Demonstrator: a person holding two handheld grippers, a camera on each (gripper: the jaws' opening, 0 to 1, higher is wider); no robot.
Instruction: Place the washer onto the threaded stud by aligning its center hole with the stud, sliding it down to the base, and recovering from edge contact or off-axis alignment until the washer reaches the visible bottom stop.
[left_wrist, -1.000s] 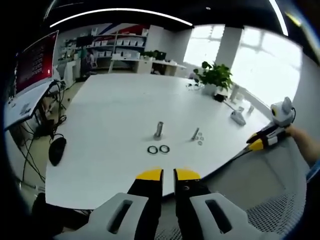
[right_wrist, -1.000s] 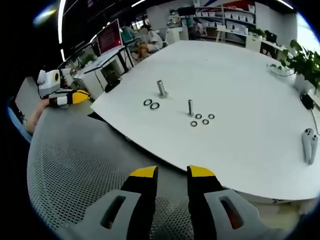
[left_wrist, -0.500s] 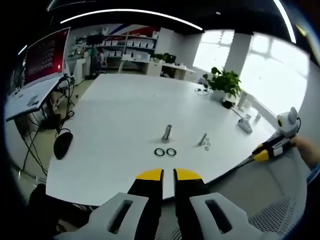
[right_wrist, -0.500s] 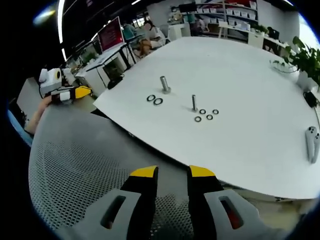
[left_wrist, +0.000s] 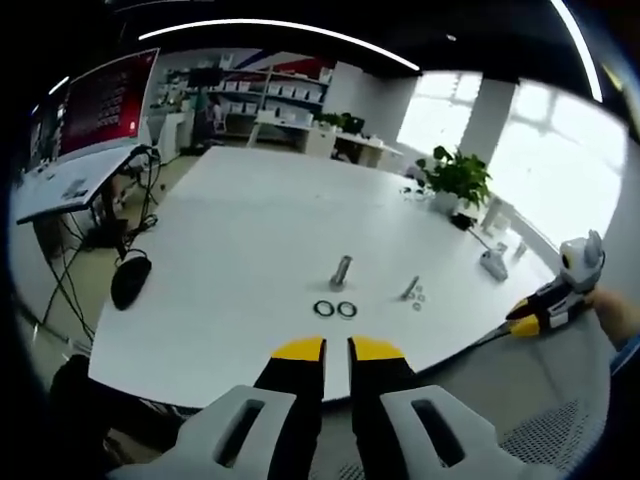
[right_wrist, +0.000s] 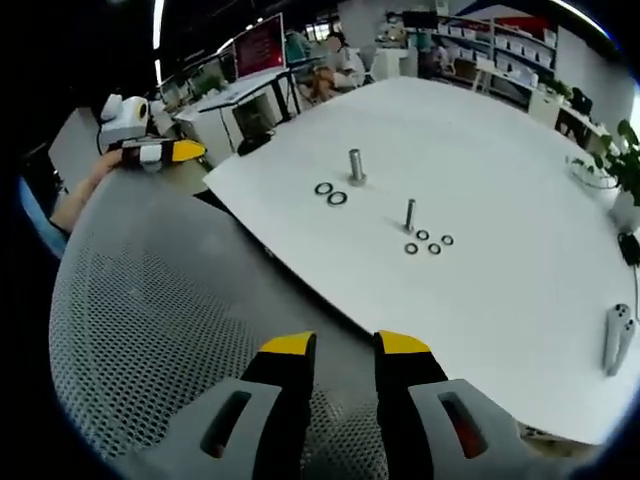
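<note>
Two studs stand on the white table (left_wrist: 240, 230): a thick threaded stud (left_wrist: 341, 271) and, off to its side, a thin stud (left_wrist: 411, 288). Both are small in the left gripper view, so their threads cannot be made out. Just beside the thick one lie two dark large washers (left_wrist: 334, 309), flat on the tabletop and touching or nearly touching each other. Close to the thin stud sit four small washers (right_wrist: 428, 243), better separated in the right gripper view; in the left gripper view they blur into a pale cluster. No washer sits on either stud.

The left gripper (left_wrist: 336, 350) hangs short of the table edge, its yellow-tipped jaws narrowly apart with nothing between them. The right gripper (right_wrist: 345, 347) floats over the grey mesh chair back (right_wrist: 150, 330), which lies between it and the table; its jaws stand somewhat wider apart, also holding nothing. Each gripper appears at the edge of the other's view, held in a hand that is cut off by the rim.

A potted plant (left_wrist: 455, 178) stands at the far edge, a black mouse (left_wrist: 130, 280) lies near the corner with cables, and a pale controller (right_wrist: 616, 338) rests on the table well apart from the studs. Shelves and a red screen (left_wrist: 105, 95) fill the background.
</note>
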